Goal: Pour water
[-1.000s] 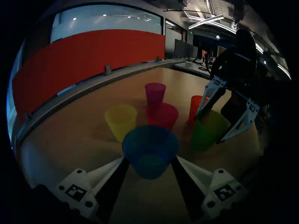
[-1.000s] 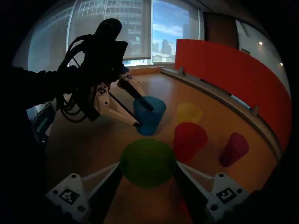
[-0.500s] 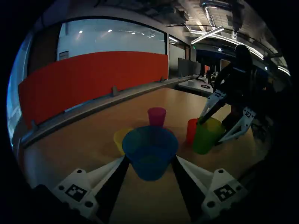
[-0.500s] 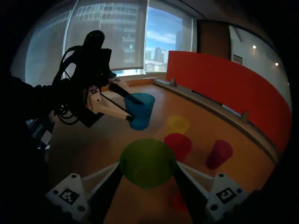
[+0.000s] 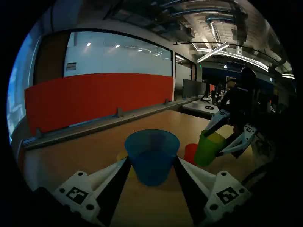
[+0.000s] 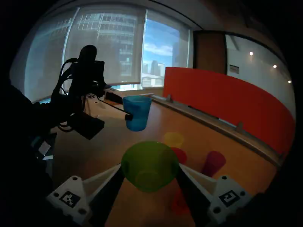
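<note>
My left gripper [image 5: 152,163] is shut on a blue cup [image 5: 152,151], held upright above the wooden table [image 5: 75,159]; something blue-tinted seems to fill its lower part. My right gripper [image 6: 150,171] is shut on a green cup [image 6: 150,164], also upright and lifted. In the left gripper view the green cup [image 5: 207,147] hangs to the right in the right gripper [image 5: 213,140]. In the right gripper view the blue cup [image 6: 136,112] hangs ahead and to the left in the left gripper [image 6: 130,110], apart from the green one.
Below on the table stand a yellow cup [image 6: 174,139], a red cup [image 6: 180,154], a magenta cup [image 6: 213,162] and an orange cup [image 5: 190,152]. A red divider panel [image 5: 98,94] runs along the table's far edge. A person's dark sleeve [image 6: 34,113] is at the left.
Both grippers have risen with their cups, so the table cups now sit lower and smaller in both views. The blue and green cups have drawn a bit nearer in height.
</note>
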`<state>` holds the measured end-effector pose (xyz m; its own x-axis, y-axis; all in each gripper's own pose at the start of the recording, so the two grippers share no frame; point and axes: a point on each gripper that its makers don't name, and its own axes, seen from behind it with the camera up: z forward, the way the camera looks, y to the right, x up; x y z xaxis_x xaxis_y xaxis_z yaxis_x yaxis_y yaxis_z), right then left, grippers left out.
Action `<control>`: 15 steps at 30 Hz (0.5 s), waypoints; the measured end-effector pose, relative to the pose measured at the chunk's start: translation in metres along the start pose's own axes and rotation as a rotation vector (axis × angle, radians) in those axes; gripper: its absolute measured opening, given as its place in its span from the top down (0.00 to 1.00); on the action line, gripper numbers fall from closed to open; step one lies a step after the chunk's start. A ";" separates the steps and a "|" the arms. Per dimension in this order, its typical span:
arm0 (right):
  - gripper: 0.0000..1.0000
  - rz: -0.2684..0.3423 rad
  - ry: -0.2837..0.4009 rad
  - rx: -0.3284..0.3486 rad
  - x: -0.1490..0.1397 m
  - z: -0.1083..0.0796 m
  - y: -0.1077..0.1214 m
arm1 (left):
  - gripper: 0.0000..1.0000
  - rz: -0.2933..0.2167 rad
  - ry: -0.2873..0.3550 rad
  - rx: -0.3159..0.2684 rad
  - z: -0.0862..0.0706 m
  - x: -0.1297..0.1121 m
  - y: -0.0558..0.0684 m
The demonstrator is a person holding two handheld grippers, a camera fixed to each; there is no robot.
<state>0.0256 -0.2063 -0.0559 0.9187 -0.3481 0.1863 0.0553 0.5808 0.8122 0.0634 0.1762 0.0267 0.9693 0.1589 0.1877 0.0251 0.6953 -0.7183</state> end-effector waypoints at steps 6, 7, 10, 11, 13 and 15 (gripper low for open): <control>0.09 0.006 0.042 -0.012 0.009 -0.006 0.001 | 0.20 0.000 0.038 0.010 -0.004 0.013 0.003; 0.09 0.007 0.046 -0.013 0.010 -0.006 0.001 | 0.20 0.000 0.040 0.009 -0.004 0.014 0.003; 0.09 0.009 0.060 -0.016 0.014 -0.007 0.001 | 0.20 0.000 0.044 0.008 -0.005 0.015 0.005; 0.09 0.009 0.064 -0.016 0.015 -0.008 0.001 | 0.20 0.001 0.046 0.009 -0.005 0.016 0.005; 0.09 0.011 0.074 -0.018 0.017 -0.008 0.001 | 0.20 0.002 0.050 0.009 -0.005 0.018 0.006; 0.09 0.013 0.083 -0.020 0.019 -0.008 0.001 | 0.20 0.002 0.055 0.008 -0.005 0.020 0.007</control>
<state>0.0462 -0.2064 -0.0557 0.9485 -0.2794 0.1495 0.0508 0.5999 0.7985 0.0844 0.1811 0.0219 0.9814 0.1216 0.1487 0.0213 0.7004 -0.7135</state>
